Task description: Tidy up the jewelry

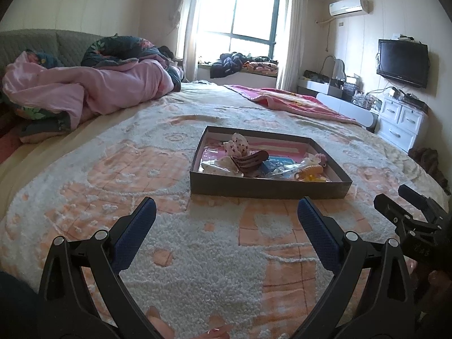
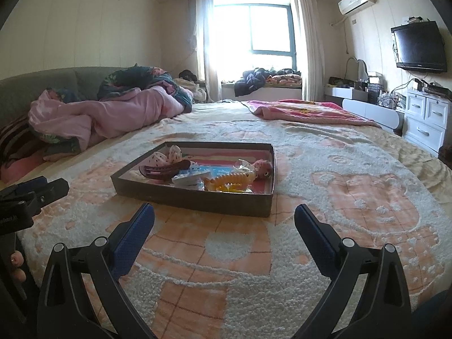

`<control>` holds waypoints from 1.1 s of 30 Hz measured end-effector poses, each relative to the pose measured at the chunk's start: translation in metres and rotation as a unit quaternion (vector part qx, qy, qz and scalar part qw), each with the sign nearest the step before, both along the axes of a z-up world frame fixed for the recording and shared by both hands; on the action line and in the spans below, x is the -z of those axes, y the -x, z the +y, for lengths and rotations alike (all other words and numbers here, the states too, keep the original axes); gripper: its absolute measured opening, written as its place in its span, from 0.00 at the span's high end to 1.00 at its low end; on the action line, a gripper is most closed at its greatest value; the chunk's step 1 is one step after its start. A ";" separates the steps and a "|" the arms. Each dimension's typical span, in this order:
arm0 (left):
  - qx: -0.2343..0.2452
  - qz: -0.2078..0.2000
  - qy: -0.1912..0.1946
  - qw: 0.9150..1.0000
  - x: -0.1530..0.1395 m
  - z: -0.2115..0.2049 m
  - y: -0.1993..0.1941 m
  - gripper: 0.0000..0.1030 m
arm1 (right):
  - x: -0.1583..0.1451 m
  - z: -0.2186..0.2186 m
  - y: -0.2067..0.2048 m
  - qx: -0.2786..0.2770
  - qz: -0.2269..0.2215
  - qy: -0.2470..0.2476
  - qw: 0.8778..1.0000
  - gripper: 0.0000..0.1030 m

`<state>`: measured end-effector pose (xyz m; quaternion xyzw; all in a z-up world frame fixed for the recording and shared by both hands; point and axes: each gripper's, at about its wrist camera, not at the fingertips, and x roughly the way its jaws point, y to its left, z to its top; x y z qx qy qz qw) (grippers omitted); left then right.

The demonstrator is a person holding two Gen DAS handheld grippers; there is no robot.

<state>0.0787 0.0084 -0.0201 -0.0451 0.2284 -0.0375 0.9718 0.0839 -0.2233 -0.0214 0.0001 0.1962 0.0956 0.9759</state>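
Note:
A shallow dark box (image 1: 268, 189) (image 2: 195, 200) sits on the bed's patterned blanket. It holds hair accessories: a brown claw clip (image 1: 251, 158) (image 2: 166, 168), an orange spiral clip (image 1: 309, 171) (image 2: 231, 180), spotted bows (image 1: 238, 144) (image 2: 169, 154), a pink fuzzy piece (image 2: 262, 168) and small packets. My left gripper (image 1: 226, 212) is open and empty, short of the box's near wall. My right gripper (image 2: 224, 216) is open and empty, near the box's front right corner. Each gripper shows at the edge of the other's view.
A pink quilt and pillows (image 1: 84, 87) lie piled at the bed's far left. A pink blanket (image 1: 291, 101) lies at the far right. White drawers (image 1: 401, 121), a desk and a wall TV (image 1: 404, 63) stand to the right of the bed.

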 end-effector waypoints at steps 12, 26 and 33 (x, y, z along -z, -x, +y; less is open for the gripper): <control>0.005 -0.003 -0.002 1.000 0.002 -0.002 -0.001 0.11 | 0.004 -0.001 -0.001 0.001 -0.006 0.001 1.000 0.06; 0.008 -0.008 -0.004 1.000 0.002 -0.002 0.000 0.11 | 0.006 0.002 -0.002 -0.004 -0.005 0.002 1.000 0.06; 0.004 -0.007 -0.004 1.000 0.003 -0.001 -0.002 0.11 | 0.006 0.001 -0.001 -0.004 -0.004 0.001 1.000 0.06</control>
